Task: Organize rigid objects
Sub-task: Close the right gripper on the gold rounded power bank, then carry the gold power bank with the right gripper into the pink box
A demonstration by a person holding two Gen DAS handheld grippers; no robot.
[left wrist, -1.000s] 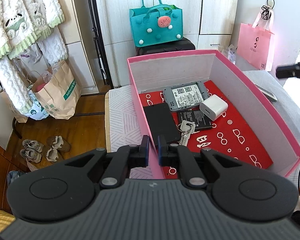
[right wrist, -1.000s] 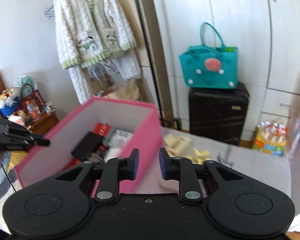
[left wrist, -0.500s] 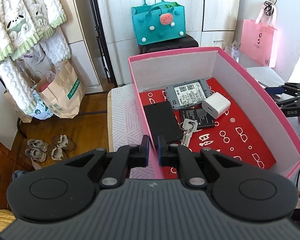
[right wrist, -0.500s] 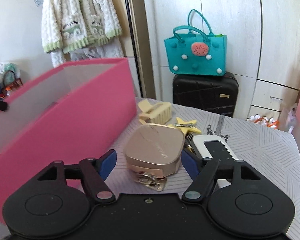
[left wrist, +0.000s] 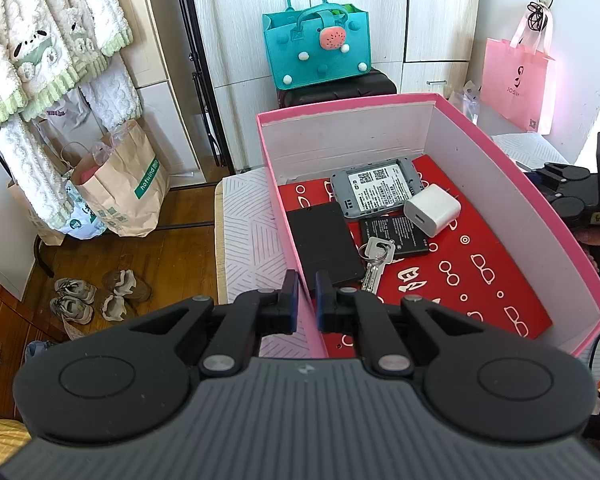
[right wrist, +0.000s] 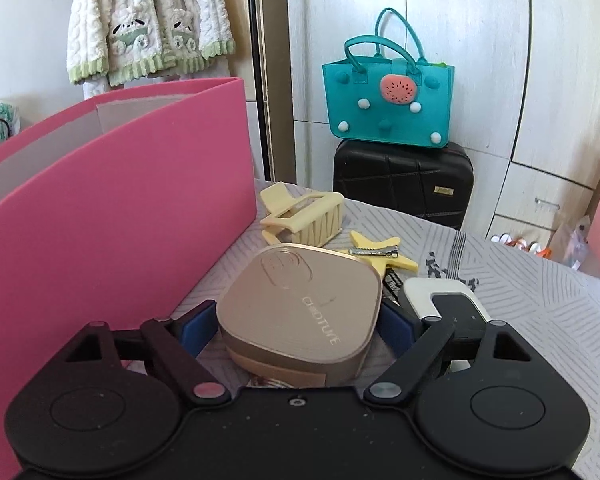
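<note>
The gold case (right wrist: 300, 304) lay on the patterned cloth (right wrist: 540, 304), just beside the pink box (right wrist: 112, 216) and in front of a yellow hair claw (right wrist: 304, 220) and a star clip (right wrist: 376, 254). I had my right gripper (right wrist: 296, 326) low around it — its jaws had just been opening and stood wide apart, one blue pad on each side of the case, neither clearly pressing on it. A white-and-black gadget (right wrist: 440, 296) sat just right of the case.

My left gripper (left wrist: 307, 306) was clamped on the near wall of the pink box (left wrist: 500, 152), fingers nearly together with the thin wall between them. Inside, on the red lining, I saw a grey device (left wrist: 376, 192), a white charger (left wrist: 432, 210), a black slab (left wrist: 324, 246), a battery (left wrist: 396, 232) and keys (left wrist: 374, 262) — all crowded toward the far left corner.
</note>
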